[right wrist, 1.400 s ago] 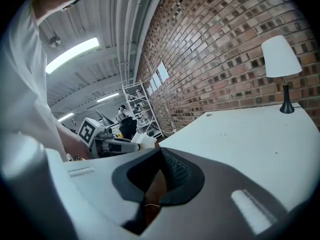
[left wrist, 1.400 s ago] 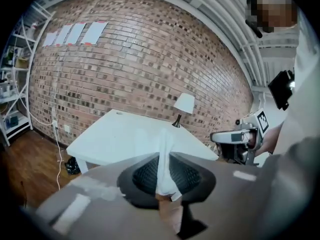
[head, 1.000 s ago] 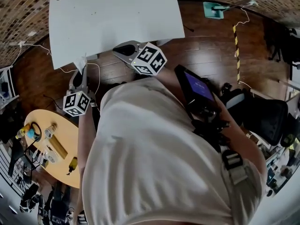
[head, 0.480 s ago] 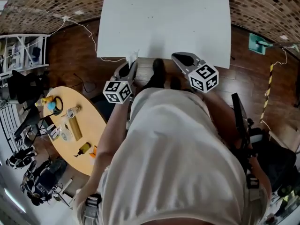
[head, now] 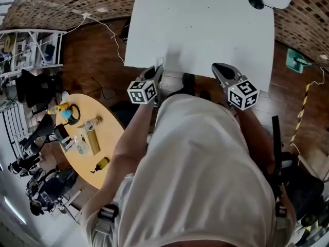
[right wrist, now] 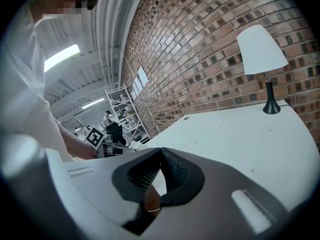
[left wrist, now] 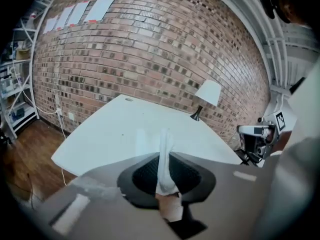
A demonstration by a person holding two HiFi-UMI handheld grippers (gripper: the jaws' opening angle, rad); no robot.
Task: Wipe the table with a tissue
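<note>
A white table is filling the top centre of the head view, standing on a dark wood floor before a brick wall. The left gripper is clamping a white tissue, which is sticking up from its jaws in the lower middle of its view, by the table's near edge. The right gripper is keeping its jaws together on nothing, at that same edge. A white lamp is standing on the table, at the upper right of the right gripper view.
</note>
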